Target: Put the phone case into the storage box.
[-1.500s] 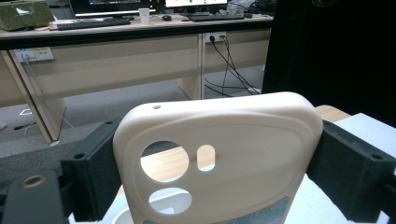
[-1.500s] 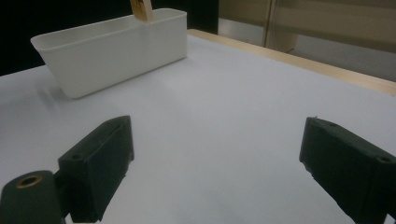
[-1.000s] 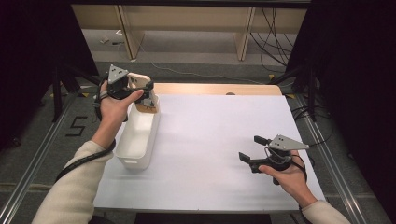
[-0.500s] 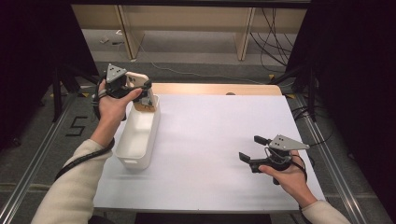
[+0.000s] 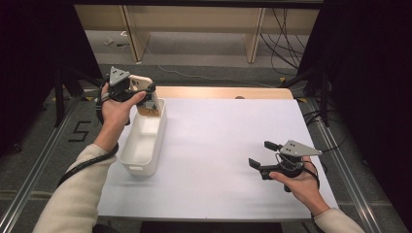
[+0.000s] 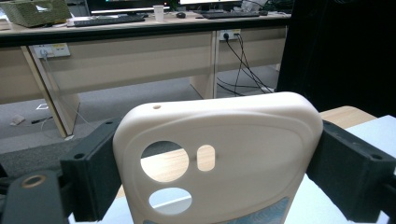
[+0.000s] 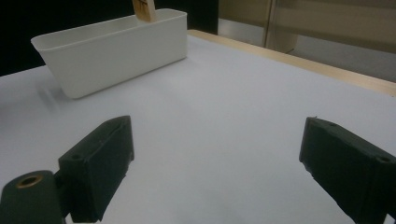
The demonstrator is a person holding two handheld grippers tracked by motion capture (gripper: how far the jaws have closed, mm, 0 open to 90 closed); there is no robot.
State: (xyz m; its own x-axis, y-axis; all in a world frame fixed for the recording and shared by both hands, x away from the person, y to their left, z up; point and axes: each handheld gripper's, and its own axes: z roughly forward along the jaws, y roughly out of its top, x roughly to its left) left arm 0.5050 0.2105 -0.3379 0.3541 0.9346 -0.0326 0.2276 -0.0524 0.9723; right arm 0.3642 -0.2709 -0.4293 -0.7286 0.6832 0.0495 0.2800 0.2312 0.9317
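Note:
A beige phone case (image 5: 141, 88) with camera cut-outs is clamped by its two side edges in my left gripper (image 5: 147, 95), which is shut on it. The case (image 6: 233, 140) hangs upright, its lower end dipping into the far end of a white plastic bin (image 5: 159, 141) at the left of the table. In the right gripper view the bin (image 7: 116, 46) lies far left, with the case's lower end (image 7: 144, 10) poking above its rim. My right gripper (image 5: 261, 154) rests low over the white table top at the right, open, with nothing between its jaws (image 7: 219, 172).
A white sheet (image 5: 228, 141) covers the table, with a wooden strip (image 5: 218, 92) along the far edge. Beyond it stand desk legs and trailing cables (image 5: 277, 34) on the floor. Metal rails (image 5: 340, 160) run along both sides of the table.

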